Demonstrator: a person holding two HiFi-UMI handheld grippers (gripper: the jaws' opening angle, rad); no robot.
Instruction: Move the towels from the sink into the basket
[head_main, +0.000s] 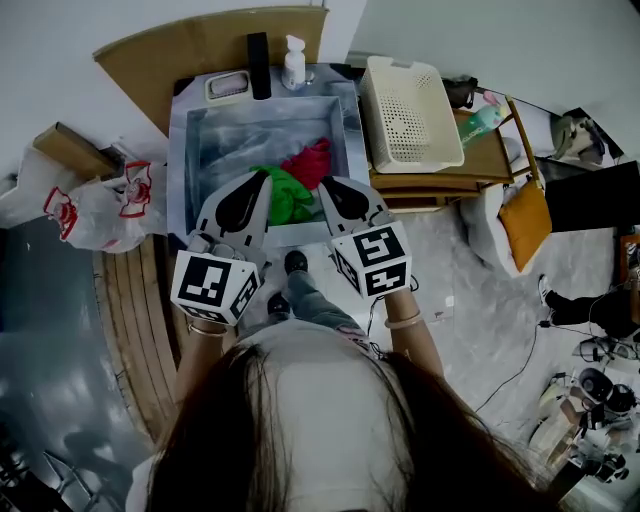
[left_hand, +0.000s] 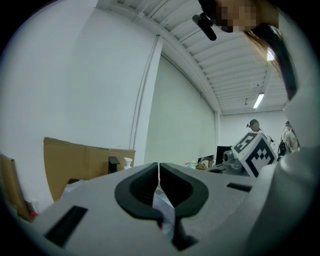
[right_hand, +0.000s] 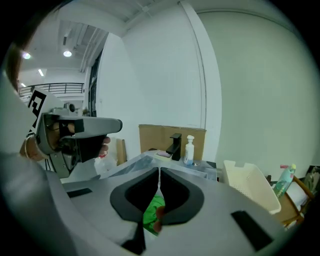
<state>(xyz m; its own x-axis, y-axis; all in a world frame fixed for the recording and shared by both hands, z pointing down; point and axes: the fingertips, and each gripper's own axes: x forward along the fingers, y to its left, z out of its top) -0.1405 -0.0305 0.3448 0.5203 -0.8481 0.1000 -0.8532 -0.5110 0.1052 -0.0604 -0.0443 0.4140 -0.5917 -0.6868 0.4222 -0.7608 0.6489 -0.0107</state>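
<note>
Far left, a white plastic bag (head_main: 100, 205) with red print slumps on the floor beside the sink (head_main: 195, 150). Along the sink's far rim sit a soap dish (head_main: 228, 86), a black faucet (head_main: 259, 65) and a white soap bottle (head_main: 293, 62). Over the near edge of the basin hangs the left gripper (head_main: 266, 174), its jaws pressed together with nothing caught between them. Just beyond its tip, down in the near right part of the sink, lies the green towel (head_main: 288, 197), and touching it on the far right side is the red towel (head_main: 312, 160), both bunched up in the basin. Right beside them comes the right gripper (head_main: 323, 184), jaws together too and empty, with the green cloth showing below through the slot behind its tips. Neither gripper touches a towel. Further right, the white basket (head_main: 410, 112) stands on a wooden desk (head_main: 495, 155) just beside the sink, tilted a little, no towel visible in it. Past that, an orange cushion (head_main: 525, 222) leans at the right.
</note>
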